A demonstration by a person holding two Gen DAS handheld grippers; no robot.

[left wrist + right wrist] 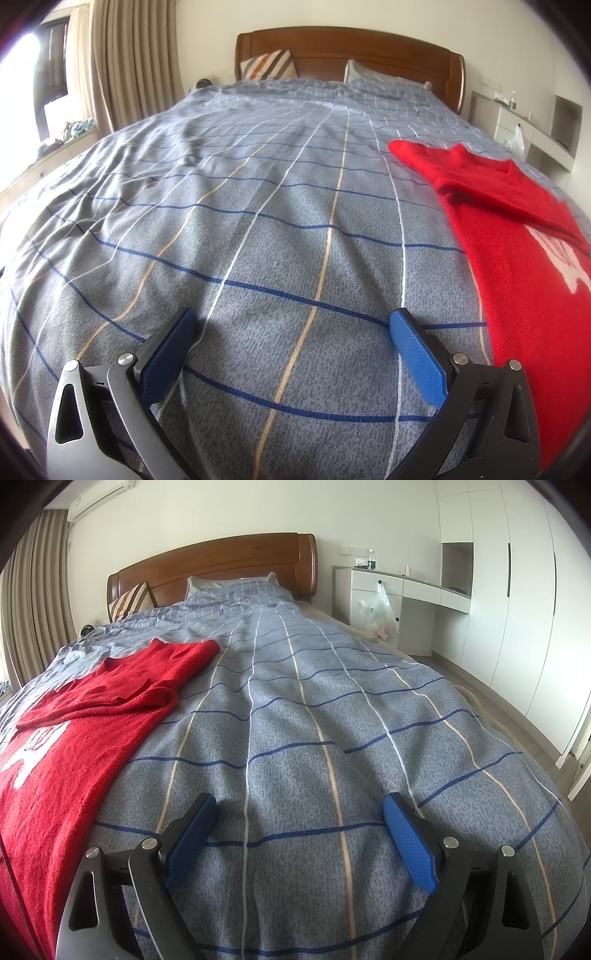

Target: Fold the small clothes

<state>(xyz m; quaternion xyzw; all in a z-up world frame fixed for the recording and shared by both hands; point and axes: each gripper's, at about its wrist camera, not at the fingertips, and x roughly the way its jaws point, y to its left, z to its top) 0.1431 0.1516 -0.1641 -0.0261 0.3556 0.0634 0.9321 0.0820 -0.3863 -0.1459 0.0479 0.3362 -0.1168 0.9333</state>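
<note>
A red knit sweater (517, 243) with a white pattern on its front lies flat on the grey checked bedcover (258, 221). One sleeve is folded across its chest. In the left wrist view it lies to the right of my left gripper (293, 323), which stands open over bare cover with nothing between its blue pads. In the right wrist view the sweater (74, 746) lies to the left of my right gripper (299, 806), which is also open and holds nothing. Neither gripper touches the sweater.
A wooden headboard (221, 565) and pillows (267, 64) stand at the bed's far end. Beige curtains (125, 62) hang on the left. On the right are a white desk (402, 587) with a plastic bag (380, 616) hanging from it, and white wardrobes (517, 590).
</note>
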